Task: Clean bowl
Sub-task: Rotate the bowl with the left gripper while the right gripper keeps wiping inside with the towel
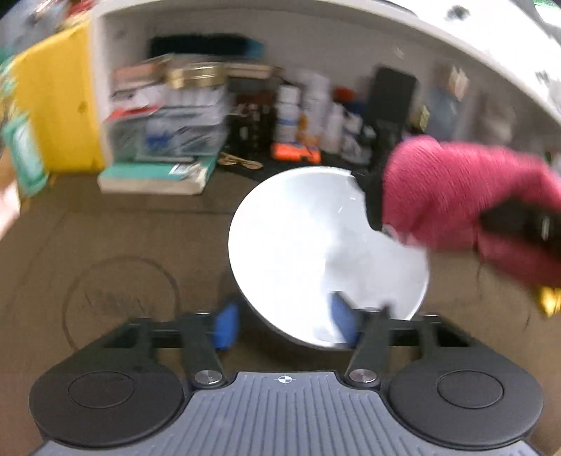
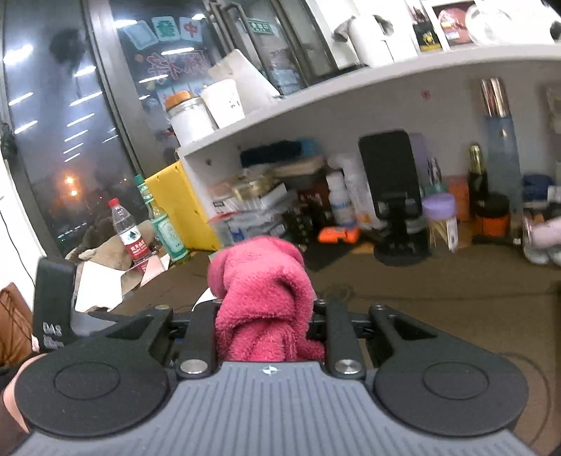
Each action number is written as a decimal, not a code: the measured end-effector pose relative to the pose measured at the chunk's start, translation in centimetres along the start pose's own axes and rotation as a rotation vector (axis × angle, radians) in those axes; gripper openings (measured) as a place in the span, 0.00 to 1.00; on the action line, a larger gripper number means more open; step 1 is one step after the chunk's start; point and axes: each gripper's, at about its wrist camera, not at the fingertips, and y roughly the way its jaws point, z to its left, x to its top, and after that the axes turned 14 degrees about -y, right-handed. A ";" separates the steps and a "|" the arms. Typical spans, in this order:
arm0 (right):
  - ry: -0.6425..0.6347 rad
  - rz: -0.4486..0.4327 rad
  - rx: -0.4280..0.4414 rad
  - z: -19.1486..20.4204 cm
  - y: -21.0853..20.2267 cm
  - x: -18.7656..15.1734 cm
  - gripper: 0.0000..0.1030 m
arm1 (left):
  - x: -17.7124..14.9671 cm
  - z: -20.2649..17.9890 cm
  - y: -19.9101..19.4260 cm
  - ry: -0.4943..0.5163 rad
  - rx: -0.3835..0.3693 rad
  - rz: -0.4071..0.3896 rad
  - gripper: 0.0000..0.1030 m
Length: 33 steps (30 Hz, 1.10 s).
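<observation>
Left gripper [image 1: 284,324]: jaws apart around the white bowl's [image 1: 315,245] rim.
Right gripper [image 2: 266,315]: clamped on pink towel [image 2: 263,298].
Risk: unclamped bowl could slide under wiping.

Two wrist views, each looked out along its gripper's fingers.
The shelf [image 1: 315,31] [image 2: 350,105] and pink cloth [image 1: 455,196] [image 2: 263,298] are shared, seen close.
</observation>
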 end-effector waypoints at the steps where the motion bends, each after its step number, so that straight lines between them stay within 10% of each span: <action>1: 0.003 0.001 -0.003 -0.1 0.0 -0.1 0.23 | 0.0 0.0 0.5 -0.040 -0.004 0.015 0.76; 5: -0.018 -0.014 -0.014 0.3 -0.1 -0.2 0.23 | 0.3 -0.4 1.9 -0.092 0.007 0.026 0.72; 10: -0.179 -0.032 -0.042 1.7 -1.9 1.2 0.23 | 0.1 -1.0 0.9 0.049 0.004 -0.010 0.22; 21: -0.648 0.392 0.019 9.7 -0.5 -0.4 0.23 | -4.9 -4.0 -3.3 0.606 0.108 -0.143 0.18; 27: -0.465 0.386 0.013 7.6 4.9 -1.3 0.23 | -6.4 -4.4 -3.6 0.673 0.111 -0.157 0.19; 33: 0.015 0.050 0.143 2.3 2.9 -2.2 0.23 | -3.5 -2.3 -2.4 0.480 0.059 -0.096 0.20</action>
